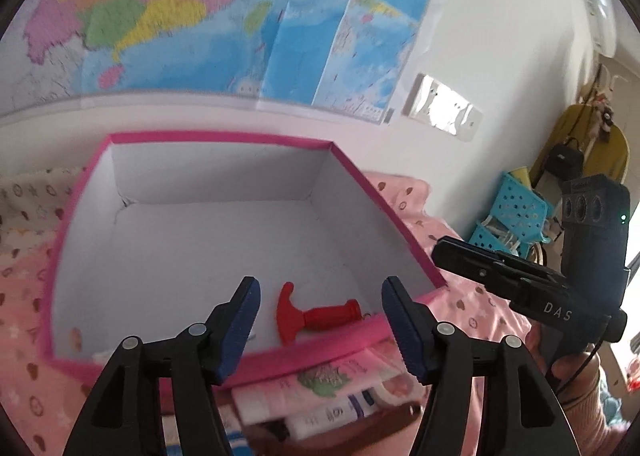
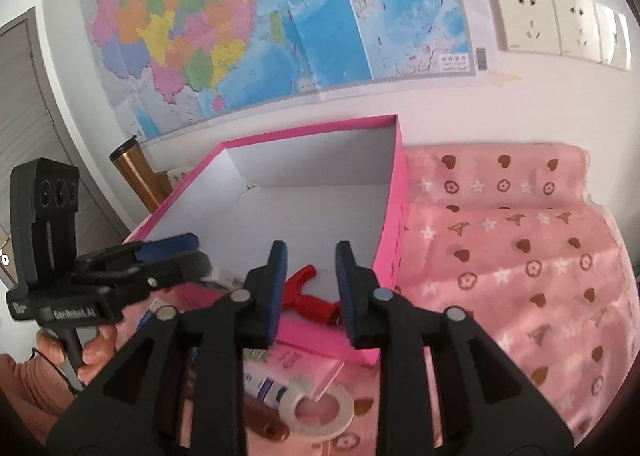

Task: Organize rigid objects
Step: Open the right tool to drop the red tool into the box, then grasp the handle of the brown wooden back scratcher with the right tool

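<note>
A pink box with a white inside (image 1: 224, 138) (image 2: 394, 216) stands on a pink blanket. A red T-shaped plastic tool (image 1: 312, 316) (image 2: 306, 296) lies on the box floor near the front wall. My left gripper (image 1: 320, 316) is open and empty, held above the box's front edge over the red tool. My right gripper (image 2: 311, 288) is open and empty, also above the front of the box. Each gripper shows in the other's view, the right one in the left wrist view (image 1: 472, 260) and the left one in the right wrist view (image 2: 176, 252).
In front of the box lie a roll of white tape (image 2: 316, 408), a white tube (image 1: 340, 412) and pink packets (image 1: 320, 384). The pink patterned blanket (image 2: 520, 256) spreads to the right. A bronze flask (image 2: 136, 172) stands behind left. Blue baskets (image 1: 516, 216) sit far right.
</note>
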The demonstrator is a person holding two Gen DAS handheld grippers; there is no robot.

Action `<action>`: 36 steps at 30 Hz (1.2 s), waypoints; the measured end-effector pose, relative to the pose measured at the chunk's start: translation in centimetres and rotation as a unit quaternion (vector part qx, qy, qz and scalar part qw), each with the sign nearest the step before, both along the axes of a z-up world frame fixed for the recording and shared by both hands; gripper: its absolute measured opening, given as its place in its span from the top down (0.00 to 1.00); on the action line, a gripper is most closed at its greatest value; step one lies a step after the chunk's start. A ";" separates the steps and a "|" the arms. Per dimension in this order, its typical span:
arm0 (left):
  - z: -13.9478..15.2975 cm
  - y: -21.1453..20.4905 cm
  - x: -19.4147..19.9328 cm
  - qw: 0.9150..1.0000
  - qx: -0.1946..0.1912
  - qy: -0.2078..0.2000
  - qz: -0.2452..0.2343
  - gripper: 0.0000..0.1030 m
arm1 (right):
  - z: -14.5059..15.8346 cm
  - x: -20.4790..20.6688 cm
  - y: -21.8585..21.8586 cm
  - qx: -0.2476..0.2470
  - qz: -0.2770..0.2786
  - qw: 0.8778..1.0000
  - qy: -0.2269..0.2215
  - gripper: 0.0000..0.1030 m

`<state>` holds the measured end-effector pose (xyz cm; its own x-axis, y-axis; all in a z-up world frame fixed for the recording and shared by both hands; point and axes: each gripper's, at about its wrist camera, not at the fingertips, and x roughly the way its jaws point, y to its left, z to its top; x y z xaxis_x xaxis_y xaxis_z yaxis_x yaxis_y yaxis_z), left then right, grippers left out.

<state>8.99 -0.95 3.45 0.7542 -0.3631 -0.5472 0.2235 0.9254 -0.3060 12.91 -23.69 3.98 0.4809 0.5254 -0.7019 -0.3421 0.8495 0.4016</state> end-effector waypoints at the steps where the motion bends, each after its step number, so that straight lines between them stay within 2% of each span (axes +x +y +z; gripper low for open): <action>1: 0.2 0.1 -0.8 1.000 0.000 -0.006 -0.002 0.37 | 0.3 -0.6 -0.2 0.003 0.004 1.000 -0.001 0.70; 3: 0.3 0.3 -2.2 1.000 0.001 -0.011 -0.007 0.37 | 0.4 -2.2 -0.4 0.007 0.013 1.000 0.002 0.64; 6: 0.0 0.3 -3.6 1.000 0.011 -0.011 -0.010 0.37 | -0.4 -4.2 -0.2 0.005 0.026 0.999 0.023 0.63; 10: -1.9 -0.2 -4.9 0.999 0.021 0.017 -0.024 0.37 | -2.9 -6.9 0.4 -0.006 0.033 0.997 0.062 0.62; 12: -3.4 -0.4 -5.1 0.999 0.023 0.038 -0.029 0.37 | -4.3 -7.7 0.3 0.000 0.028 0.996 0.085 0.57; 16: -5.9 -0.6 -5.9 0.996 0.025 0.075 -0.038 0.37 | -6.6 -8.7 0.2 0.012 0.016 0.992 0.121 0.57; 19: -7.0 -0.9 -6.6 0.994 0.030 0.090 -0.048 0.37 | -6.9 -8.9 0.2 0.022 0.008 0.992 0.124 0.57; 29: -8.9 -1.6 -7.3 0.989 0.011 0.122 -0.084 0.37 | -6.7 -9.6 1.2 0.024 0.006 0.993 0.112 0.57; 36: -9.1 -1.6 -7.1 0.989 -0.004 0.122 -0.089 0.37 | -6.4 -9.4 1.6 0.037 0.002 0.994 0.102 0.56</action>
<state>1.89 -2.50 -5.62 0.5238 -0.4835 -0.7013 0.3014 0.8753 -0.3783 3.50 -22.04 -2.41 0.3296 0.5808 -0.7443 -0.2504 0.8139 0.5243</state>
